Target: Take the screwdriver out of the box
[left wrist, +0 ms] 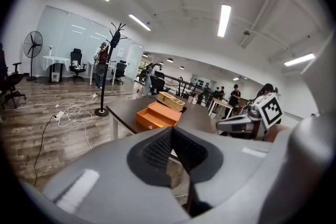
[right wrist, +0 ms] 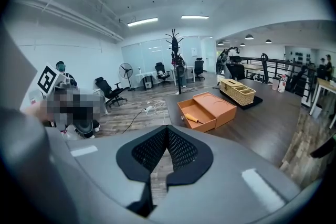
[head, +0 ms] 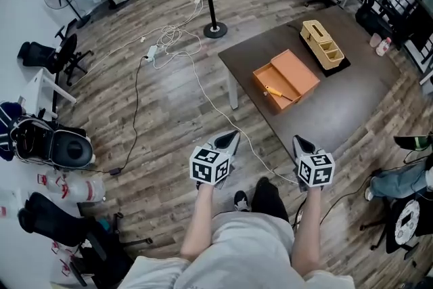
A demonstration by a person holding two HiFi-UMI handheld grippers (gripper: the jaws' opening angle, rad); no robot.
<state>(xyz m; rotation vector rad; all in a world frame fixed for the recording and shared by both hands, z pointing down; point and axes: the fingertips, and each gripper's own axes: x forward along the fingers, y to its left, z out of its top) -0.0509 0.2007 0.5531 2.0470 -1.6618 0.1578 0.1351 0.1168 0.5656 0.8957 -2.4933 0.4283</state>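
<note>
Both left tongs point(head: 232, 137) and right tongs point(head: 298, 141) are closed, empty, well short of the table point(head: 342, 120); screwdriver point(head: 276, 92) lies slantwise in the open tray point(head: 269, 78) of the box point(head: 298, 69), ahead-right, seemingly nearer right tongs, visible in right gripper view, hidden behind tray wall in left gripper view.
</note>
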